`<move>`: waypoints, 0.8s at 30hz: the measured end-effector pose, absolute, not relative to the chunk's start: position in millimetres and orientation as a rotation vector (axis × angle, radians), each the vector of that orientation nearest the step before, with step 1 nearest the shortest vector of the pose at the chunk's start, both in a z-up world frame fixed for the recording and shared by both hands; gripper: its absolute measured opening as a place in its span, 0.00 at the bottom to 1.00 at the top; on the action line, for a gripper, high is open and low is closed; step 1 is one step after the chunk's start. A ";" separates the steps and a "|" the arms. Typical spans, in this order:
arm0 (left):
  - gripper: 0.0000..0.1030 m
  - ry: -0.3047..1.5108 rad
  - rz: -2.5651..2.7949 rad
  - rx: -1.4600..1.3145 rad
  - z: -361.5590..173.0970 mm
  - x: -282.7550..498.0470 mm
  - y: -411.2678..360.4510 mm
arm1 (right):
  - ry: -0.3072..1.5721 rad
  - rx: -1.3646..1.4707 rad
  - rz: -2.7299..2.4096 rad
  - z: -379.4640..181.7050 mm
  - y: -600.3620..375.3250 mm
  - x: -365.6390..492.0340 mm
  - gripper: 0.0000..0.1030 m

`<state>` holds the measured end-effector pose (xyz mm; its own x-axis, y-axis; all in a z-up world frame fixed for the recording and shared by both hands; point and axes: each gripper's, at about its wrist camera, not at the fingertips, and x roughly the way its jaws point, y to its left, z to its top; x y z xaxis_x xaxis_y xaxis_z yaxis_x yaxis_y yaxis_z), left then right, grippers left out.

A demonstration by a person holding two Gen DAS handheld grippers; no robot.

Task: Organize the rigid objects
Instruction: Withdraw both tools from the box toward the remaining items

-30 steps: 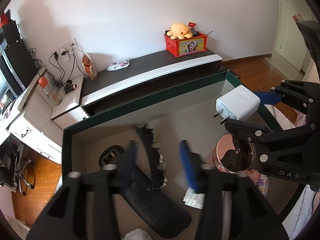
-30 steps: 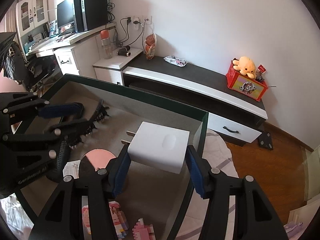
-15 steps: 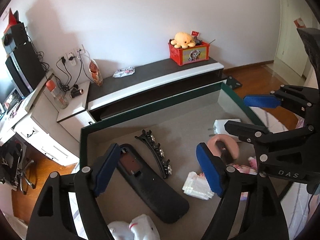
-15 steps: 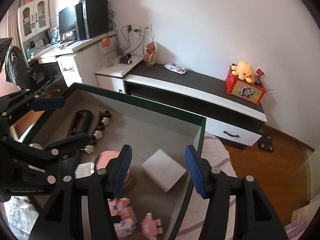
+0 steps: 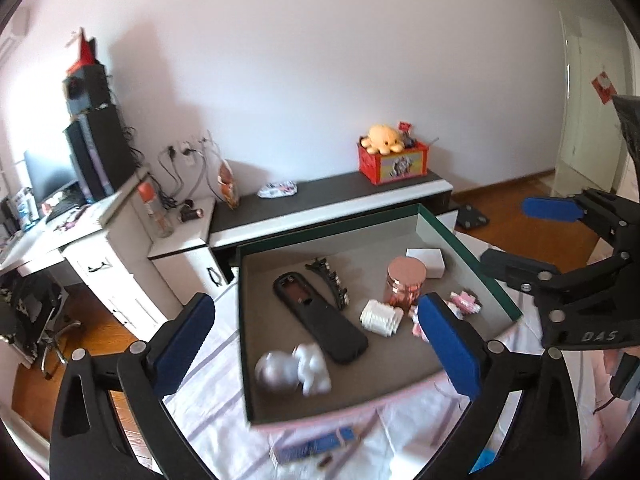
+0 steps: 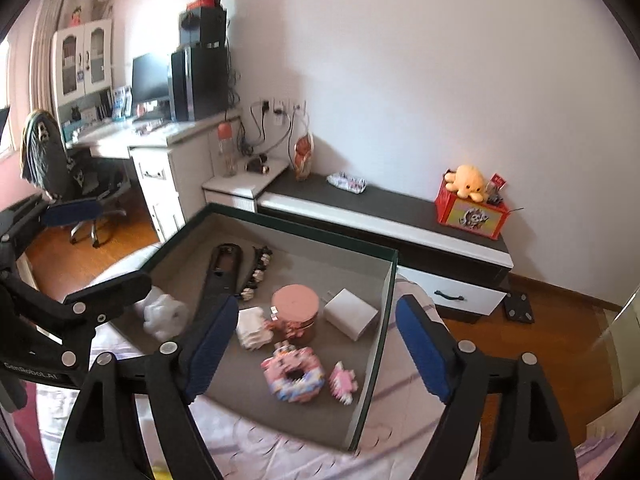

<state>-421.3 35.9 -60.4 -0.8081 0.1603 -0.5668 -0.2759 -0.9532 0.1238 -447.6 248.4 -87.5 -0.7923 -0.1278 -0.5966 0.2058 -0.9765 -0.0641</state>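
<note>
In green-walled tray [image 5: 468, 248]: one black remote [image 5: 320, 318], long axis toward far wall; one hair clip [image 5: 330, 280] beside it; one copper tin [image 5: 404, 284]; one white charger [image 6: 351, 313]. Left gripper [image 5: 316, 344], right gripper [image 6: 316, 344]: jaws just opened wide, nothing between, touch nothing.

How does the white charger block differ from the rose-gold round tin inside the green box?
The white charger block is a flat-sided white cuboid; the rose-gold round tin is a shiny pinkish cylinder. The charger block lies low on the floor of the green box, while the tin stands upright and taller. The charger block lies closer to the box's right wall than the tin does. Both rest inside the box, side by side, and neither is held.
</note>
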 end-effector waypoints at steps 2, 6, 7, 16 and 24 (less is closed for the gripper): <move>1.00 0.277 2.798 -0.819 -56.2 -397.5 25.0 | 0.188 0.879 -2.834 -81.9 245.8 -423.0 1.00; 1.00 0.221 2.861 -0.760 -47.1 -352.0 6.5 | 0.192 0.819 -2.855 -72.6 237.0 -380.7 1.00; 1.00 0.198 2.880 -0.744 -45.1 -338.0 1.4 | 0.189 0.809 -2.864 -71.2 235.6 -369.9 1.00; 1.00 0.133 2.957 -0.677 -61.4 -243.9 -12.9 | 0.133 0.718 -2.924 -76.1 219.6 -281.1 1.00; 1.00 0.159 2.968 -0.631 -58.4 -195.1 -20.0 | 0.089 0.716 -2.958 -82.3 216.5 -224.8 1.00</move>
<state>-195.1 -20.0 -58.4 -0.9088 0.0786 -0.4099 -0.1218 -0.9893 0.0804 -224.8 216.5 -82.3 -0.8849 -0.0805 -0.4589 0.1081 -0.9936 -0.0341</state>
